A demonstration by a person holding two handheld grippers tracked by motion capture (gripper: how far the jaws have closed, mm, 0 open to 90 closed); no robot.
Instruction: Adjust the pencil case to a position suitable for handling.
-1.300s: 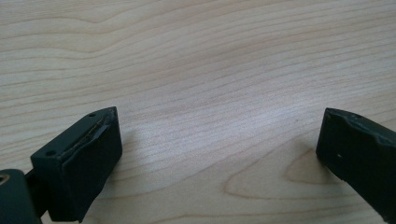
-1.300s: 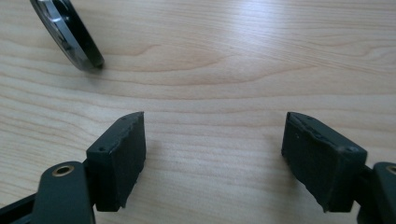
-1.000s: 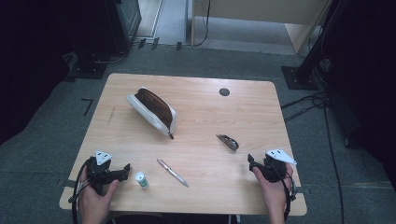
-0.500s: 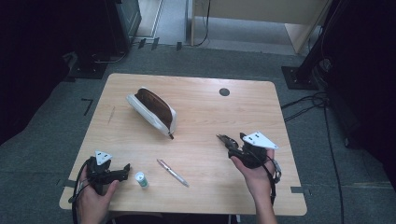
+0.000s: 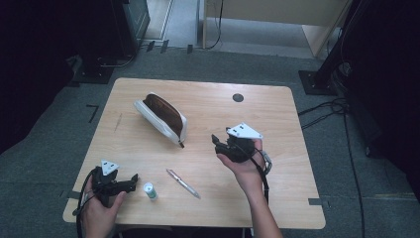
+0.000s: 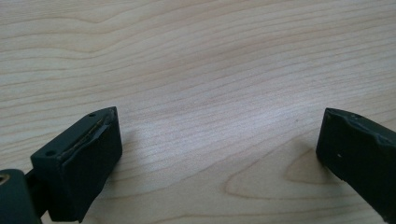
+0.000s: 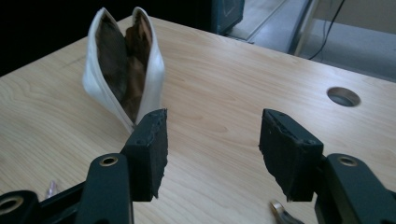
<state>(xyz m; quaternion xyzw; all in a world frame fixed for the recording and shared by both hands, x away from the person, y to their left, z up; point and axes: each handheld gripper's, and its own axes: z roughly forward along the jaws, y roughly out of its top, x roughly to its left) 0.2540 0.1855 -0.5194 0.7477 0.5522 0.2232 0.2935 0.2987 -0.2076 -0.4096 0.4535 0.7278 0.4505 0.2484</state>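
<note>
Right gripper (image 7: 212, 144): you are pointing it at the open pouch (image 7: 125, 70); its jaws, half-wide and just now closing, are gripping nothing, probably narrowing for the small clip (image 7: 280, 211) lying just beneath them, right of the pouch. Left gripper (image 6: 219, 154): you are holding it wide and empty over the table (image 6: 210, 56), well on your side of the pouch, likely keeping it clear.

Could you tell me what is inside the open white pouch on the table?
The white pouch gapes open, showing brown lining; no item shows inside, though its folds cover the bottom.
</note>
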